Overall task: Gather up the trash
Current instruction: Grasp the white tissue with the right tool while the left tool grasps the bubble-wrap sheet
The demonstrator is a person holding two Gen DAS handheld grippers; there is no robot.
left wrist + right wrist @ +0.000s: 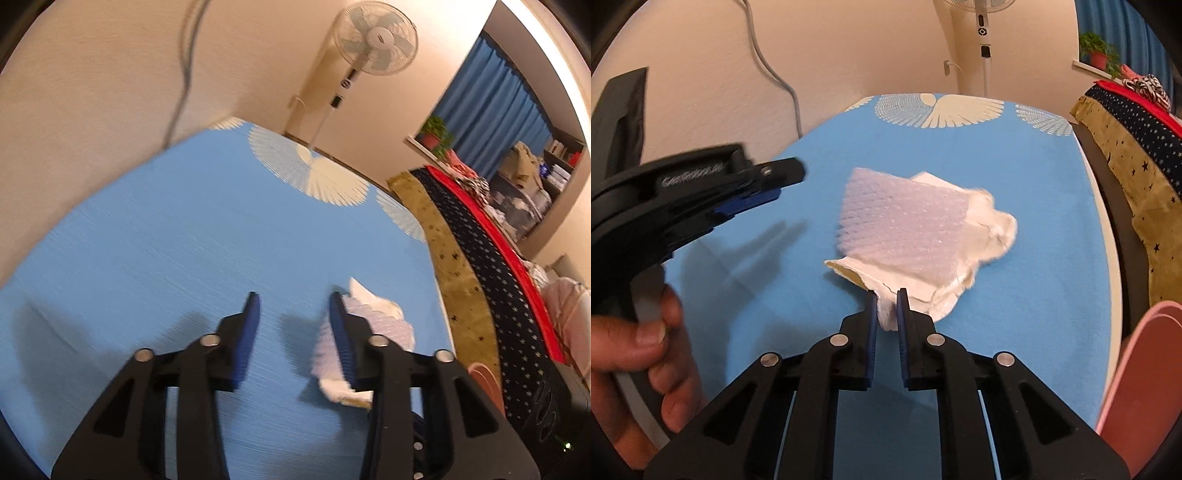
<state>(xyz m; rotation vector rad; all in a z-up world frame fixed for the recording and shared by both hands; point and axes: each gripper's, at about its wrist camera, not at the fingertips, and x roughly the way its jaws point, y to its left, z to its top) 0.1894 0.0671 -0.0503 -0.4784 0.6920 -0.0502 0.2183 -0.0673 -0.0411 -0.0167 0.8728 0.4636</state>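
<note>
Trash sits near the middle of the blue surface: a crumpled white paper with a sheet of bubble wrap lying over it. In the right wrist view the right claw has its blue pads drawn narrow on the near corner of the paper, a fold of it pinched between them; the bubble wrap itself lies just beyond the tips and is not in the grip.

The left claw stands partly apart with only bare blue cloth between its fingers. In its own view the trash lies just outside its right finger, which covers the near part of the pile, so whether that finger touches the wrap cannot be told. The same claw shows side-on and blurred at the left of the right wrist view, held by a hand cut off at the picture edge; there it hangs above the surface, apart from the pile.

Both views are smeared, most of all along the bubble wrap's left edge. A pink curved object enters at the lower right, mostly out of the picture, and what it is cannot be made out. Beyond the surface, a standing fan and a starred cloth over furniture at the right are only partly in view.
</note>
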